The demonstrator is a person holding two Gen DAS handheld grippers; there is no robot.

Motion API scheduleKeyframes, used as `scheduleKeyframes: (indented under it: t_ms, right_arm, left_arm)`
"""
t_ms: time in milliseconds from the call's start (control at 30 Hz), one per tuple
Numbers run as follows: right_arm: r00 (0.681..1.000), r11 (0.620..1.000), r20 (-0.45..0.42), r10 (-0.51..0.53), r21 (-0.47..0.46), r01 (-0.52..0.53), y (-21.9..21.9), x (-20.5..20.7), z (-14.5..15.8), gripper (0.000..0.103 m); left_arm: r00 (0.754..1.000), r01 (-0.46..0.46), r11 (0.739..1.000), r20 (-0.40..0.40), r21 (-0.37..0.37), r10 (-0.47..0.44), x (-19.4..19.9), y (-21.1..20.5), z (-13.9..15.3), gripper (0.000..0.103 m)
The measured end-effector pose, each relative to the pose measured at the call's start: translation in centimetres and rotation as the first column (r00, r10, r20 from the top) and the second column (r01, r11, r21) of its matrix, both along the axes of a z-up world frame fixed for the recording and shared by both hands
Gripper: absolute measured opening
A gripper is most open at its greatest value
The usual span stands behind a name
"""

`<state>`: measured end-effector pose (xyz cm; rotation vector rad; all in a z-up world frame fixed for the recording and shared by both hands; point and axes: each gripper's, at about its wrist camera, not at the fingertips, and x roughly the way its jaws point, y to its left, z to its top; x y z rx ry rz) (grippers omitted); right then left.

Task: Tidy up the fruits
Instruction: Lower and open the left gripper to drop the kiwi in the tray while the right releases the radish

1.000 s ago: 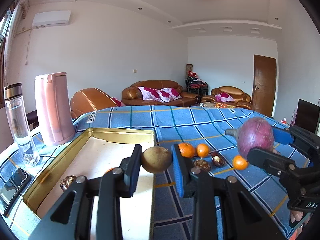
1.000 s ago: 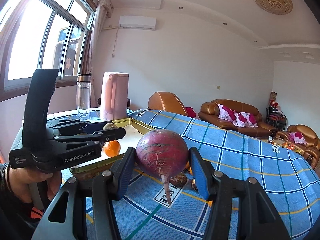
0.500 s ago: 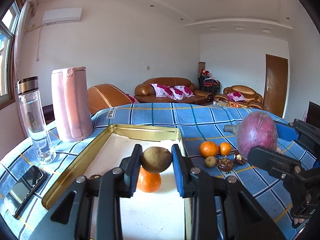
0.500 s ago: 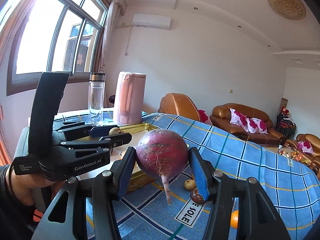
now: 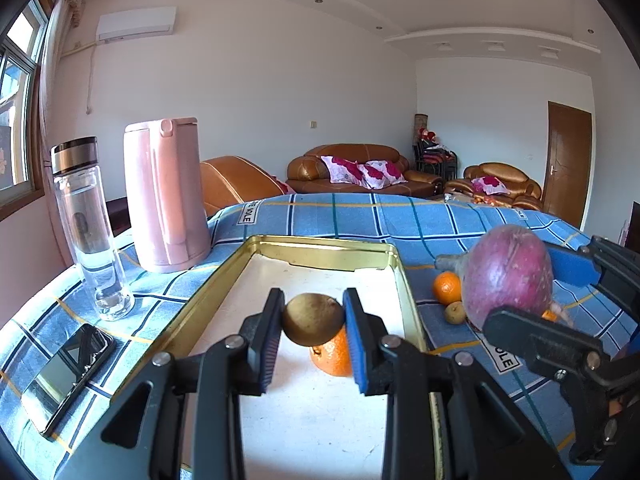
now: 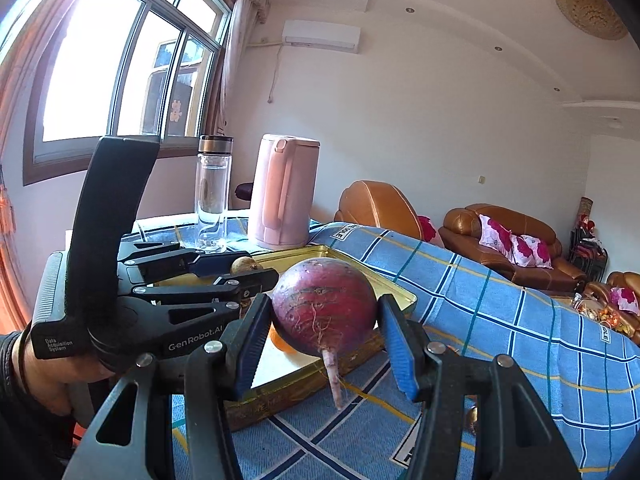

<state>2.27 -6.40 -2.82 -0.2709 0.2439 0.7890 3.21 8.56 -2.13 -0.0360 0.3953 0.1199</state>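
Observation:
My left gripper point(image 5: 313, 322) is shut on a small brown round fruit point(image 5: 313, 319) and holds it above the gold-rimmed tray point(image 5: 320, 245). An orange point(image 5: 334, 356) lies in the tray just below that fruit. My right gripper point(image 6: 324, 320) is shut on a large purple-red radish point(image 6: 324, 312) with its root pointing down, near the tray's right edge point(image 6: 400, 294). The radish point(image 5: 508, 276) and the right gripper's fingers point(image 5: 536, 344) also show at the right of the left wrist view. The left gripper point(image 6: 256, 270) with its fruit sits left of the radish in the right wrist view.
A pink kettle point(image 5: 164, 196) and a clear bottle point(image 5: 90, 228) stand left of the tray, with a phone point(image 5: 68, 372) lying nearer. An orange point(image 5: 447, 288) and a small brown fruit point(image 5: 455, 313) lie on the blue checked cloth point(image 5: 360, 216) right of the tray. A hand point(image 6: 48, 372) holds the left gripper.
Both grippers have moved left over the table with their loads. The brown fruit now hangs over the tray's middle above the orange, and the radish has come up to the tray's right edge.

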Motion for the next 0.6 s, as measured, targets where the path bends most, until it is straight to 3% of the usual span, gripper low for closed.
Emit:
scheduleKeyframes:
  t_ms: [600]
  right_arm:
    - [0.996,0.997,-0.064,0.058,-0.056,-0.061,4.9,1.1,-1.2,0.056]
  left_arm:
    - [0.993,-0.083,0.997,-0.083,0.006,0.083,0.6,4.0,-0.9,0.031]
